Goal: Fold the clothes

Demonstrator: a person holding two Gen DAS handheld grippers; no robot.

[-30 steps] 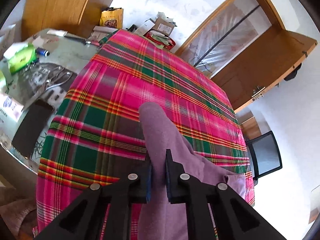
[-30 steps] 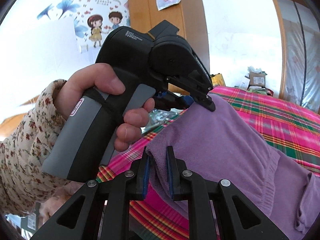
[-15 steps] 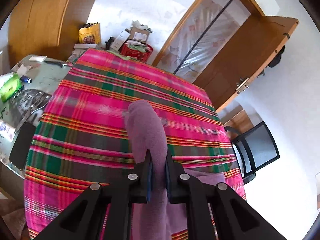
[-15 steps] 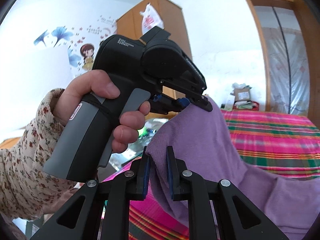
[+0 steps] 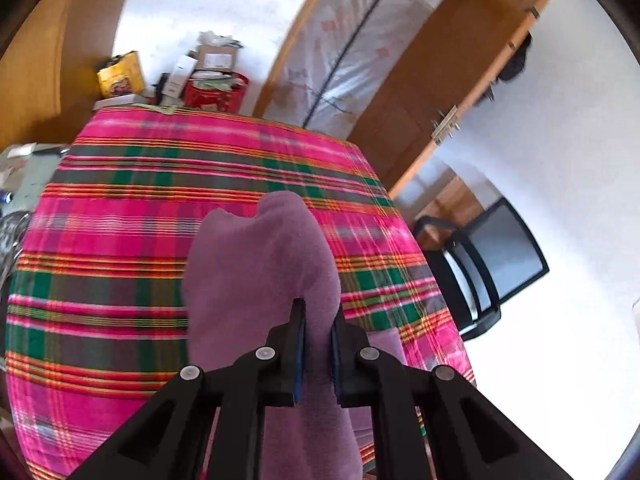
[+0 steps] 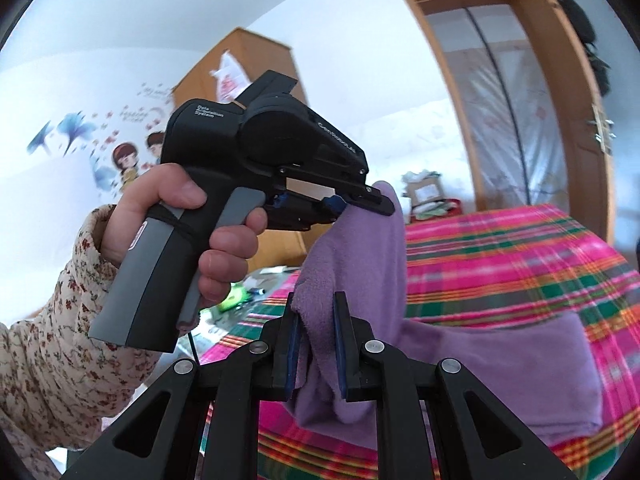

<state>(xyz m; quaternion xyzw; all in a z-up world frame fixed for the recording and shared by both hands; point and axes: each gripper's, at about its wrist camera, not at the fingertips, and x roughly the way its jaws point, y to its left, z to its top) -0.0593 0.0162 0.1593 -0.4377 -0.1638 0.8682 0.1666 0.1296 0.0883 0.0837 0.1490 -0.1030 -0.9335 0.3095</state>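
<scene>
Purple fleece garment (image 6: 360,264) is held off the bed by both grippers, each clamped on a bunched edge of the cloth. Left gripper (image 5: 317,344) points down toward the bed, jaws closed on a thick fold of the garment that rises in front of its fingers and hides part of the bedspread. Right gripper (image 6: 316,344) points nearly level, jaws closed on a lower fold of the same cloth. From the right wrist view, the left gripper (image 6: 362,202) appears above and to the left, gripped by a hand (image 6: 192,232) in a floral sleeve (image 6: 60,332), with its fingertips pinching the topmost corner of the garment. The rest of the garment trails down to the right and lies flat on the plaid bedspread (image 5: 120,240) (pink, green and orange checks). Beyond the bed stand a wooden door (image 5: 448,92), a black chair (image 5: 492,264) and a pile of boxes (image 5: 212,68) against the wall. A wooden wardrobe (image 6: 256,64) and wall stickers (image 6: 124,160) show behind the hand.
</scene>
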